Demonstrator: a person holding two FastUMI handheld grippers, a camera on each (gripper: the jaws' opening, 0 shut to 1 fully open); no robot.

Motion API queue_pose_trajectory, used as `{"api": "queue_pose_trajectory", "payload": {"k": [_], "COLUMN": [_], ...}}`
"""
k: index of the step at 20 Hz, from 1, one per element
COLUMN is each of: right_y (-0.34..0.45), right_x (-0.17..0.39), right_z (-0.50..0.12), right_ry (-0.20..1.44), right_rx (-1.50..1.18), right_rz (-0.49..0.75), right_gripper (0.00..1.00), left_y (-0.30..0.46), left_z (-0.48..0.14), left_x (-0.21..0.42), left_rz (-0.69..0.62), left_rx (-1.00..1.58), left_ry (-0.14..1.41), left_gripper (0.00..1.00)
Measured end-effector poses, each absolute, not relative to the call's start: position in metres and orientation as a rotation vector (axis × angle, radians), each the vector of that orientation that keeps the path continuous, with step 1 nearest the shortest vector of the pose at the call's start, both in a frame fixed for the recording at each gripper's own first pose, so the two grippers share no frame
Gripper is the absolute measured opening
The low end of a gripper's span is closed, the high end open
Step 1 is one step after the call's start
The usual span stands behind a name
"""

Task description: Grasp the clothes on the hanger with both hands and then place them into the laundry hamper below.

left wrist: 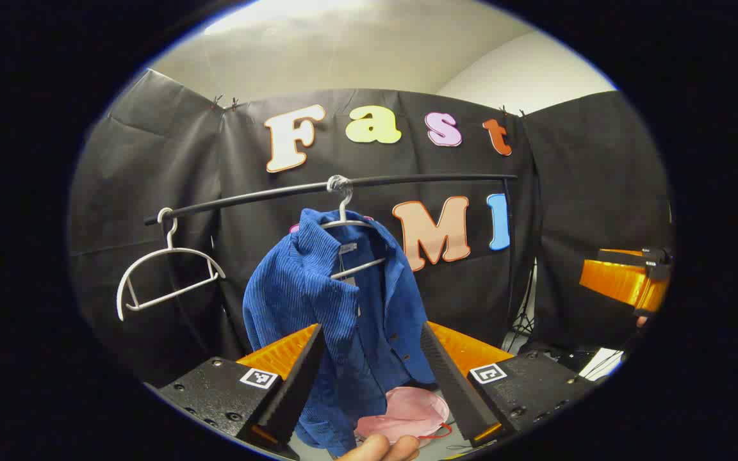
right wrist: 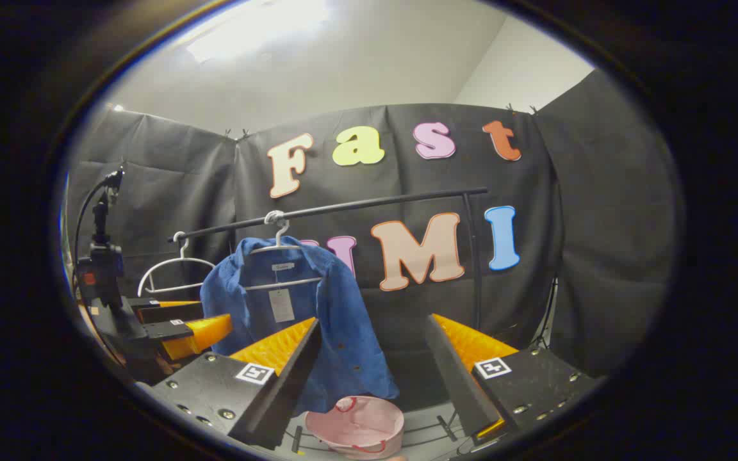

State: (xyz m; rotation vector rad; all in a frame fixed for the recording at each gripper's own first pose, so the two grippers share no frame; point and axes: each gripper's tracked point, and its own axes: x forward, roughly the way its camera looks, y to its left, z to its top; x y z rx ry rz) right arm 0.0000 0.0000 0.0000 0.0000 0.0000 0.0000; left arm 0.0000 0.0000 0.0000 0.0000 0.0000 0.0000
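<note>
There are two hangers [left wrist: 167,272] [left wrist: 351,240] on one rail [left wrist: 318,188]. One blue shirt [left wrist: 337,320] hangs at 6 o'clock. One pink hamper [left wrist: 404,416] sits below it.

Recording booth, black cloth walls [right wrist: 599,224], clothes rail [left wrist: 343,187], tripod-mounted camera [right wrist: 101,269]

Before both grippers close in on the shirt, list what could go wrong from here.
1. The shirt hangs lopsided on its hanger, so a pull on one side may drag the hanger along the rail.
2. The hamper below looks small against the shirt; cloth may spill over its rim.
3. Both grippers, left and right, are open and off the cloth; uneven grasps could let one side slip.
</note>
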Motion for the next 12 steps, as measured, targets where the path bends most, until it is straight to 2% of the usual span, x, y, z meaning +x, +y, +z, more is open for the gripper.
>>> {"api": "queue_pose_trajectory", "payload": {"k": [2, 3, 4, 6, 7, 8, 9, 10, 11, 12], "right_y": [0.003, 0.004, 0.006, 0.012, 0.014, 0.018, 0.022, 0.026, 0.031, 0.036], "right_x": [0.006, 0.009, 0.012, 0.021, 0.027, 0.032, 0.038, 0.044, 0.050, 0.054], "right_z": [-0.001, 0.000, -0.001, -0.006, -0.008, -0.011, -0.014, -0.016, -0.019, -0.022], "right_ry": [0.002, 0.001, 0.000, 0.007, 0.014, 0.024, 0.032, 0.040, 0.050, 0.059], "right_rx": [0.000, 0.001, 0.004, 0.009, 0.007, 0.005, 0.003, 0.004, 0.006, 0.005], "right_rz": [0.011, 0.012, 0.015, 0.024, 0.030, 0.038, 0.045, 0.053, 0.062, 0.072], "right_gripper": [0.98, 0.98, 0.98, 0.98, 0.98, 0.98, 0.98, 0.98, 1.00, 1.00], "left_y": [0.005, 0.009, 0.013, 0.019, 0.023, 0.026, 0.029, 0.033, 0.035, 0.037], "left_z": [-0.008, -0.009, -0.009, -0.012, -0.015, -0.017, -0.020, -0.021, -0.024, -0.025], "left_x": [0.006, 0.009, 0.012, 0.017, 0.020, 0.023, 0.027, 0.030, 0.033, 0.035], "left_rz": [0.012, 0.020, 0.030, 0.046, 0.055, 0.061, 0.070, 0.082, 0.090, 0.098], "left_rx": [0.010, 0.009, 0.004, -0.011, -0.017, -0.024, -0.029, -0.032, -0.036, -0.039], "left_ry": [0.024, 0.027, 0.029, 0.036, 0.043, 0.051, 0.058, 0.064, 0.072, 0.078], "left_gripper": [0.98, 0.93, 0.98, 0.98, 0.93, 0.98, 0.93, 0.98, 0.93, 0.93]}}
